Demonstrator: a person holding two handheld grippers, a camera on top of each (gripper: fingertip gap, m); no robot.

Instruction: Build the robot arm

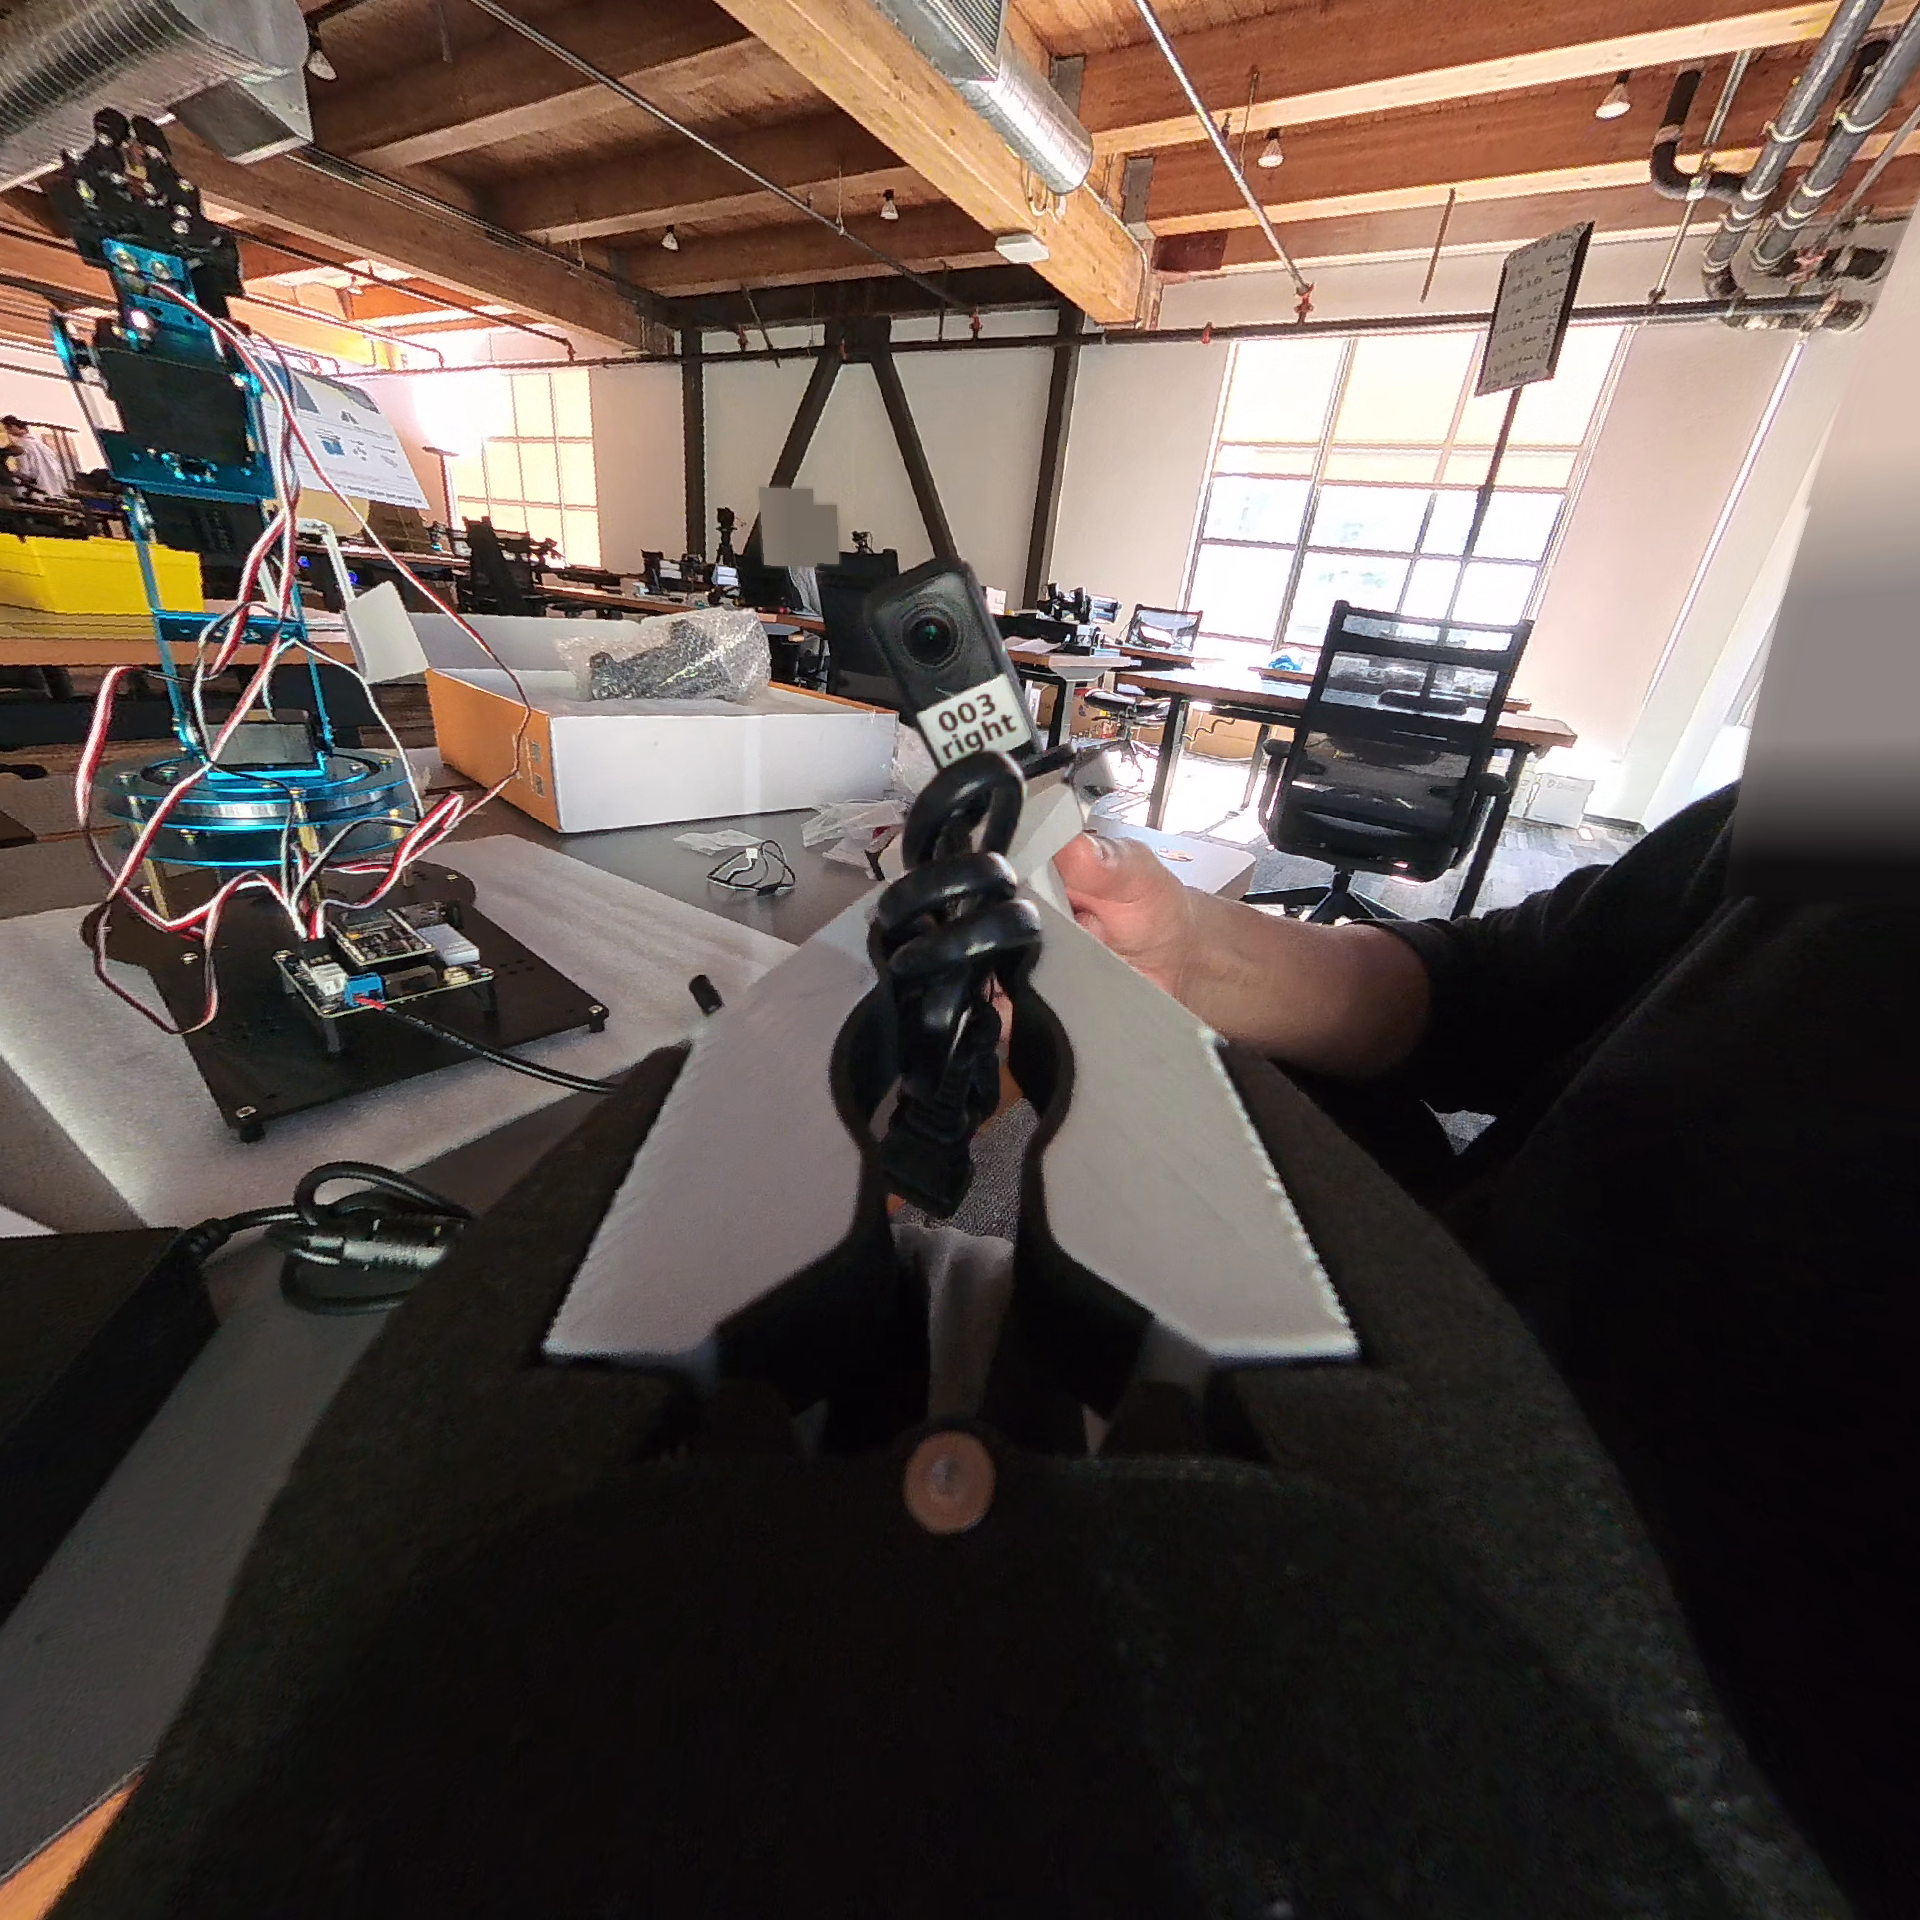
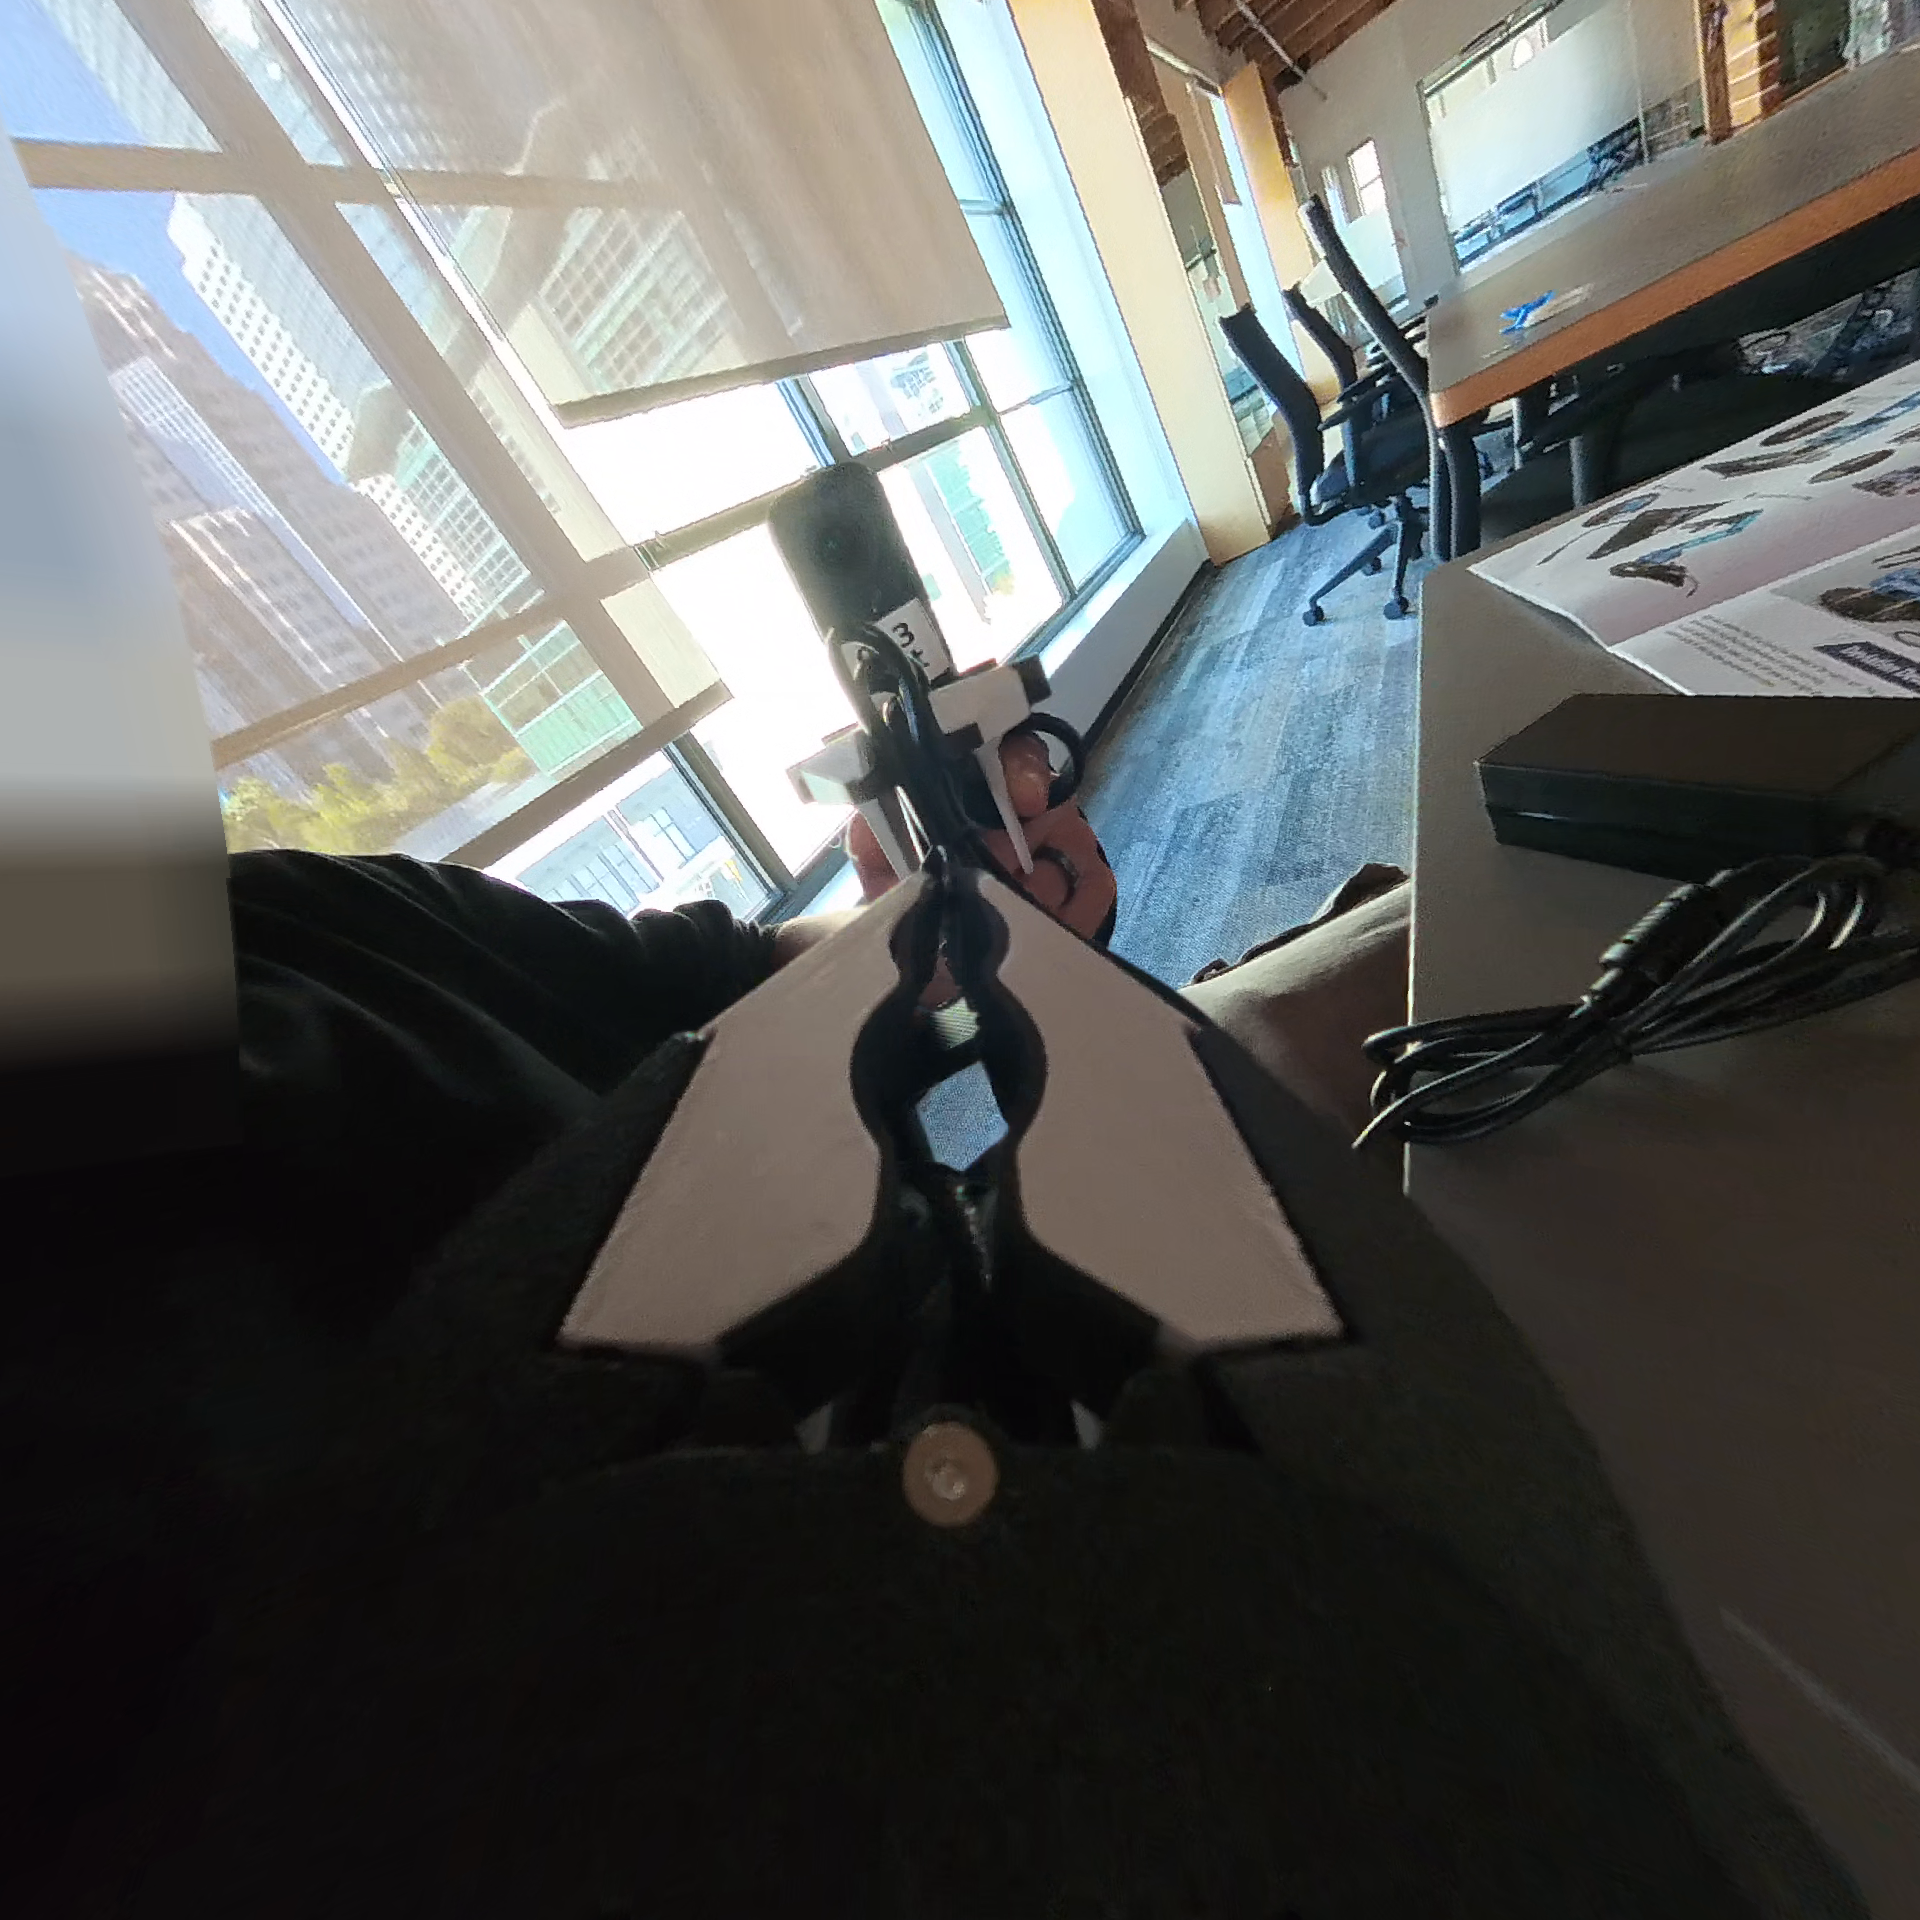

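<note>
My left gripper [image 1: 961, 899] is shut on a black coiled cable [image 1: 951, 935]. The cable bundle sticks up past the white fingers [image 1: 748, 1143], and its plug end [image 1: 925, 1153] hangs back between them. My right gripper [image 2: 940, 883] faces the left one and is shut on the same black cable [image 2: 935, 951]. In the left wrist view the right gripper's camera [image 1: 935, 644] and the hand holding it [image 1: 1132, 914] are just beyond the cable. In the right wrist view the left gripper's camera [image 2: 842, 561] and hand [image 2: 1049, 852] are close ahead. Both grippers are in the air beside the table.
A blue robot-arm kit [image 1: 197, 644] with red and white wires stands on a black base plate [image 1: 312, 1049] at the left. Behind it is a white and orange box [image 1: 665, 743]. A black power brick [image 2: 1683, 769], its coiled cord [image 2: 1621, 987] and a printed sheet [image 2: 1766, 561] lie on the grey table [image 2: 1662, 1351]. Office chairs [image 2: 1351, 416] stand by the windows. Left and right tips are no more than a few centimetres apart.
</note>
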